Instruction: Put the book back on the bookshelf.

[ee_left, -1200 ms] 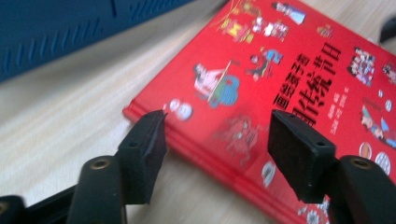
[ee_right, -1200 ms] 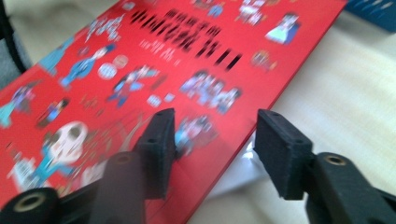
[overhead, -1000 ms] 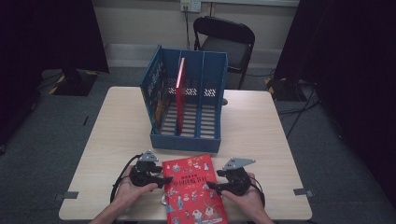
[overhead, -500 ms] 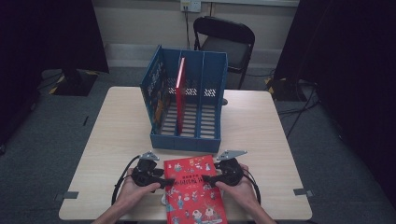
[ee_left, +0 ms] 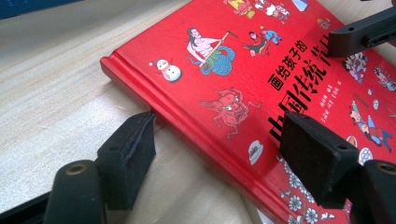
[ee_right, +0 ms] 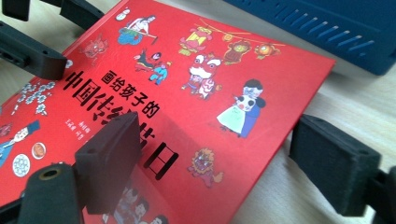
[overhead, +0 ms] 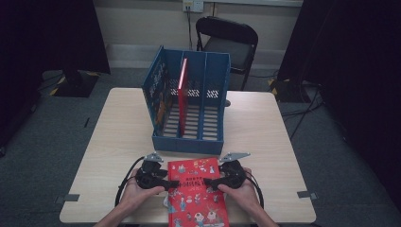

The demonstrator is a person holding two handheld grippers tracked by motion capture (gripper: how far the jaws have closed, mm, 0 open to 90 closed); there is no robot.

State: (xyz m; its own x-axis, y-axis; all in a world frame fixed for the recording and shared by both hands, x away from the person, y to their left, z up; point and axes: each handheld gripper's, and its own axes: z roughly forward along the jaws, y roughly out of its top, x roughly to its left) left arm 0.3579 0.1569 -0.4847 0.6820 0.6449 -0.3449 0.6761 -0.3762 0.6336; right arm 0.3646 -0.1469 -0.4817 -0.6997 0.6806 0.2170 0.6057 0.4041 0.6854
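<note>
A red picture book [overhead: 196, 194] lies flat on the table's near edge, its lower end past the edge. My left gripper [overhead: 168, 183] straddles the book's spine side. In the left gripper view [ee_left: 219, 149], one pad [ee_left: 128, 151] rests on the table by the spine and the other hangs over the cover [ee_left: 261, 74]. My right gripper [overhead: 212, 182] straddles the opposite edge [ee_right: 219, 158], one pad [ee_right: 112, 158] over the cover [ee_right: 196, 79] and one over bare table. Both pairs of jaws have just been opening and stand open, pressing on nothing.
A blue slotted file rack [overhead: 189, 139] stands mid-table just beyond the book, with a red book [overhead: 182, 92] upright in one slot. The rack's front wall [ee_right: 327, 28] is close behind the flat book. A black folding chair [overhead: 227, 42] stands behind the table.
My right hand has moved in toward the book's edge and sunk a little. The book has settled flat between the two grippers. The left hand has stayed put.
</note>
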